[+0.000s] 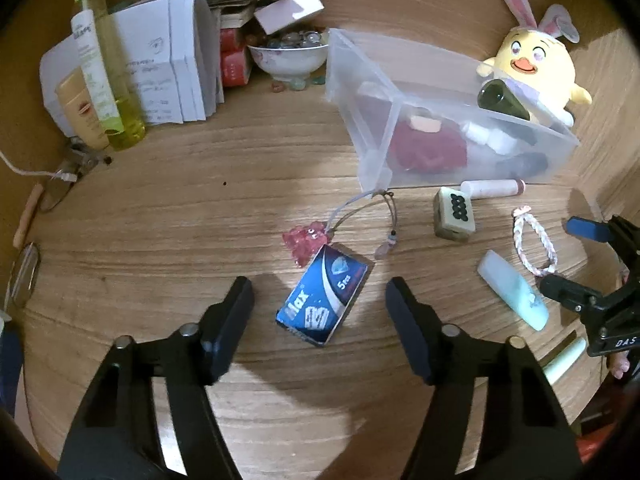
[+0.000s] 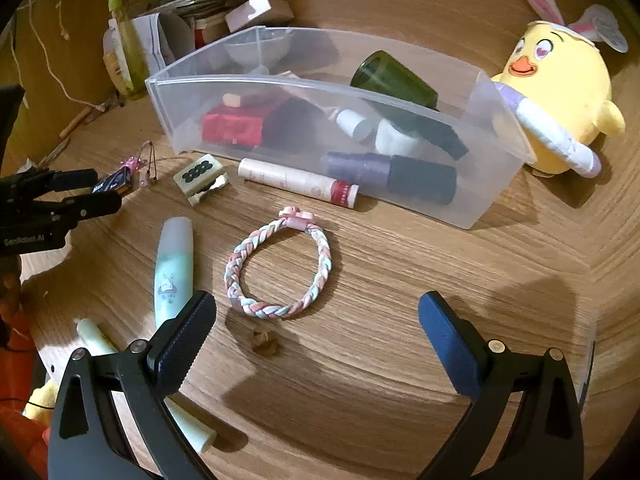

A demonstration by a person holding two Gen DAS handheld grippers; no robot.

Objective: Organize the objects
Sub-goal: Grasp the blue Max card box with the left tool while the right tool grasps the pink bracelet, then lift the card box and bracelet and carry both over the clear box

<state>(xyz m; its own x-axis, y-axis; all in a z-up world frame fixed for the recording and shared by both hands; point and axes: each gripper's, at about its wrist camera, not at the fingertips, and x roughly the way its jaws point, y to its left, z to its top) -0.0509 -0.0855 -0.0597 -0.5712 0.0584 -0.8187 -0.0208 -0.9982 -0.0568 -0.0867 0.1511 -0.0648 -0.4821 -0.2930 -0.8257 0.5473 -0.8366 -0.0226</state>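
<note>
Two grippers hang over a cluttered wooden desk [image 1: 160, 220], both with jaws apart and nothing between the pads.

Nearest the left gripper [image 1: 320, 312], a blue razor-blade box [image 1: 324, 300] lies flat on the desk just ahead of its spread fingers, untouched, a pink bead charm [image 1: 302, 242] at its far corner. The right gripper [image 2: 316, 332] stands wide just short of a braided pastel bracelet [image 2: 280, 264], with a mint tube [image 2: 174, 268] to its left. Farther on sit a mahjong tile [image 2: 198, 172] and a lip-balm stick [image 2: 298, 182] against a clear plastic bin [image 2: 492, 184] holding bottles and a red pouch. Beyond it rests a yellow chick plush [image 2: 560, 92].
</note>
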